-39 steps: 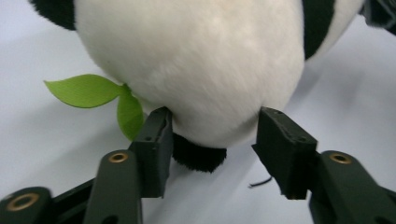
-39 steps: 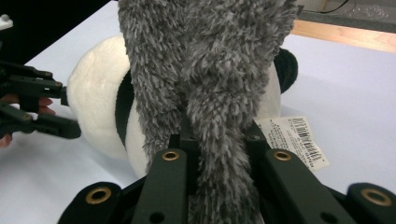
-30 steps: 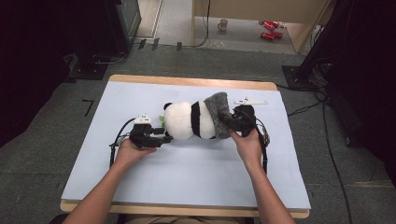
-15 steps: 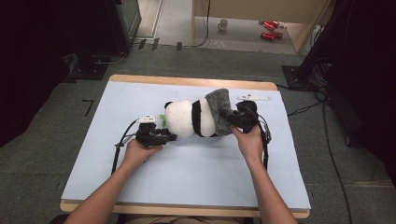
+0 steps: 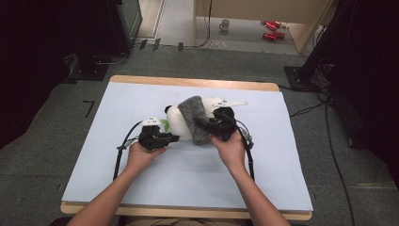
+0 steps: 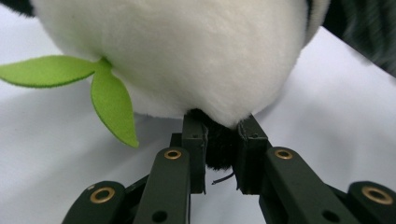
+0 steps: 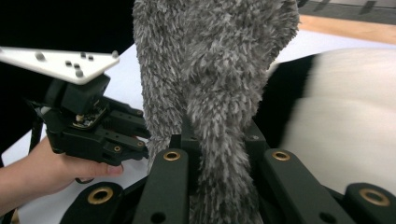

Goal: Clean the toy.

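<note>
A black-and-white panda plush lies on its side in the middle of the white mat. A grey fuzzy cloth is wrapped over its middle. My left gripper is at the plush's left end. Its jaws have just been closing and now pinch a small black plush part under the white belly, beside a green felt leaf. My right gripper is shut on the grey cloth, with the panda to its right and the left gripper beyond.
The mat covers a wooden table whose far edge shows. Cables trail from both grippers back along the forearms. On the floor beyond the table stand a mug and red cans.
The right gripper has moved left, dragging the grey cloth from the panda's right end over its black middle. The left gripper's jaws have closed on the black plush part.
</note>
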A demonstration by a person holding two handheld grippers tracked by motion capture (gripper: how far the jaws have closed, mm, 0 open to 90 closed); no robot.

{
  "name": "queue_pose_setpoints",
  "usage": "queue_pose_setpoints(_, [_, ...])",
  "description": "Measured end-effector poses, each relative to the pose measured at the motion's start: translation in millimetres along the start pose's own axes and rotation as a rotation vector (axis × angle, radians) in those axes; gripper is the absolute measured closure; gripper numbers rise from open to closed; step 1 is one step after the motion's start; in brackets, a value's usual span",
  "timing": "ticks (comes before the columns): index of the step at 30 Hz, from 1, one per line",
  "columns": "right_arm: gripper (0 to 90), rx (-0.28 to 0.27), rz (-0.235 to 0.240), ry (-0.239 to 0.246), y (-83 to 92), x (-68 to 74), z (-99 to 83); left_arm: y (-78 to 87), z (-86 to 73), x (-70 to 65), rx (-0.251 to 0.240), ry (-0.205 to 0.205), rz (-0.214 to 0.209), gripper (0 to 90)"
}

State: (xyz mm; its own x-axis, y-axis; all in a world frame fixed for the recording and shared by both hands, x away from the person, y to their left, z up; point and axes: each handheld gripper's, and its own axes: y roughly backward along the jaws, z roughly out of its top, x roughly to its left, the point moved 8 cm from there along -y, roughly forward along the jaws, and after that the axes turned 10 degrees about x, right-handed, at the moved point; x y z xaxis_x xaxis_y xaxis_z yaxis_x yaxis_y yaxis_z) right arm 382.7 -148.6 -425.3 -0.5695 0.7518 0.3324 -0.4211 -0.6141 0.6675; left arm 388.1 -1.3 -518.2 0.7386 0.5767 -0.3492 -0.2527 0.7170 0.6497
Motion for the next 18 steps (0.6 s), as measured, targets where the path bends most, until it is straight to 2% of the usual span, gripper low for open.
queue_pose_setpoints(7, [78.1, 0.044, 0.039, 0.023, -27.0, 22.0, -5.1, 9.0, -3.8, -13.9, -0.003, 0.002, 0.010, 77.9])
queue_pose_setpoints(9, [78.0, 0.053, 0.044, 0.032, -35.3, 25.3, -7.4, 11.0, -6.1, -13.8, 0.007, 0.010, 0.027, 77.9])
queue_pose_setpoints(12, [78.0, 0.056, 0.035, 0.043, -42.0, 22.8, -8.7, 10.6, -9.7, -10.4, 0.010, 0.033, 0.025, 78.0])
queue_pose_setpoints(15, [78.0, 0.071, 0.016, 0.058, -46.7, 15.7, -10.7, 8.1, -12.1, -7.8, 0.016, 0.036, 0.028, 77.9])
queue_pose_setpoints(18, [78.0, 0.074, 0.006, 0.049, -45.7, 8.1, -11.0, 8.1, -12.0, -5.1, 0.014, 0.040, 0.029, 78.0])
